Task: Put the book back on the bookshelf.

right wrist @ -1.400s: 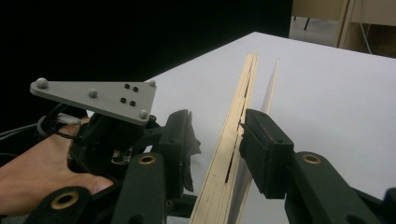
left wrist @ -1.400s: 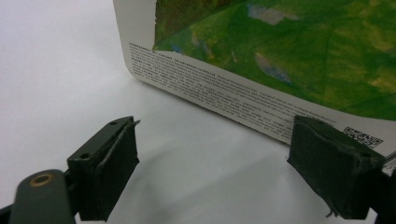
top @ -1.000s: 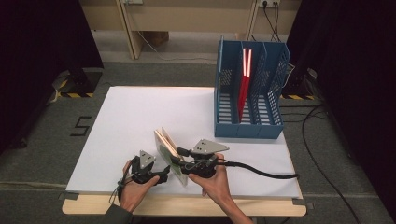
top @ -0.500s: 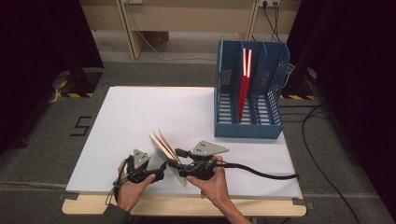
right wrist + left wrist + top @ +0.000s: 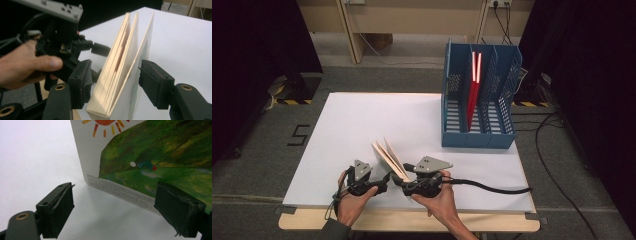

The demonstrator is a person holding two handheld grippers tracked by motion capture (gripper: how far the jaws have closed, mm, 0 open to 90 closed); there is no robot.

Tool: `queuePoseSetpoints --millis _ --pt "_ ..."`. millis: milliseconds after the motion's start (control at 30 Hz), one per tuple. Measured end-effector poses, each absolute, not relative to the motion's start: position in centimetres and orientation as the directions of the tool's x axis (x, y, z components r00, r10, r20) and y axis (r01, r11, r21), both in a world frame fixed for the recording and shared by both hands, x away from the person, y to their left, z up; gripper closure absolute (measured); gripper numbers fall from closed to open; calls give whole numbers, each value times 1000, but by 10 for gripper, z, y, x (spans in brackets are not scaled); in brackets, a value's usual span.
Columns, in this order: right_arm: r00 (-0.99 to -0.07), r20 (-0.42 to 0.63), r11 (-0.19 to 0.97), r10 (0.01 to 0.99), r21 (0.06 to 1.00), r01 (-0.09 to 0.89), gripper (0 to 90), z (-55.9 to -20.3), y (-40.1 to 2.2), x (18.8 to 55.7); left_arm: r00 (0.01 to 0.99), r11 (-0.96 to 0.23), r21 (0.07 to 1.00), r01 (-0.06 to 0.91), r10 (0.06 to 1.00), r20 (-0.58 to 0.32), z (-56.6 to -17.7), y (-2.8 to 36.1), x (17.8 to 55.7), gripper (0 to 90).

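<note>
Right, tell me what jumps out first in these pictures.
A picture book stands on its spine, pages fanned, at the near edge of the white table, between the left claw and the right claw. The right claw's jaws have just been opening, with the book between them. At the far right stands a blue file rack holding a red folder.

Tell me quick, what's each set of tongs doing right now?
Left tongs: open, beside the standing cardboard picture book, not gripping it.
Right tongs: open, jaws just widening, straddling the book's spine without pressing.
</note>
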State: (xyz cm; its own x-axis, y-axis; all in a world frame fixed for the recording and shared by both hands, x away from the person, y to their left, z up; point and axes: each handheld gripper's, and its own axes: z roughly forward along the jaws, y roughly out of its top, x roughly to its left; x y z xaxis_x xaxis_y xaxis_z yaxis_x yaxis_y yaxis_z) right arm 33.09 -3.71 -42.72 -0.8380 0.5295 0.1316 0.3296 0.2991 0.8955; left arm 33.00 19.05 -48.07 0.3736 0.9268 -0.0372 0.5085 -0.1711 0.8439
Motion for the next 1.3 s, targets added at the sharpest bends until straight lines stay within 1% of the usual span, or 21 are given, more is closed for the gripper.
queuePoseSetpoints --millis 67,167,233,433,467,533,600,800,1033,1133,1300 --pt "-841 114 315 529 894 319 454 -431 -36 331 374 -175 842 510 927 -34 -481 191 330 147" --pt "-841 114 327 529 887 326 487 -436 -34 330 373 -171 844 509 927 -36 -481 191 331 147" --pt "-843 93 347 530 883 316 539 -438 -33 330 371 -170 844 509 928 -37 -481 192 331 146" --pt "-839 50 363 541 887 286 626 -439 -34 329 361 -163 841 515 932 -41 -481 195 332 147" --pt "-836 44 366 548 885 287 668 -438 -35 329 359 -161 841 516 932 -42 -481 195 332 147" --pt "-825 -31 396 564 887 237 722 -436 -38 331 359 -156 842 516 932 -47 -481 195 332 147" --pt "-822 -47 406 567 884 230 742 -434 -41 335 359 -159 839 520 932 -46 -481 196 332 147" --pt "-823 14 352 568 900 258 749 -439 -51 343 354 -160 831 533 934 -47 -482 197 334 147" --pt "-826 20 337 563 907 251 740 -441 -54 345 357 -188 801 568 934 -34 -487 202 337 147" --pt "-826 28 325 564 912 252 733 -443 -55 347 372 -227 782 581 928 -8 -489 202 337 157" --pt "-825 41 317 564 912 262 718 -446 -56 350 374 -236 771 591 928 -2 -491 203 338 155"
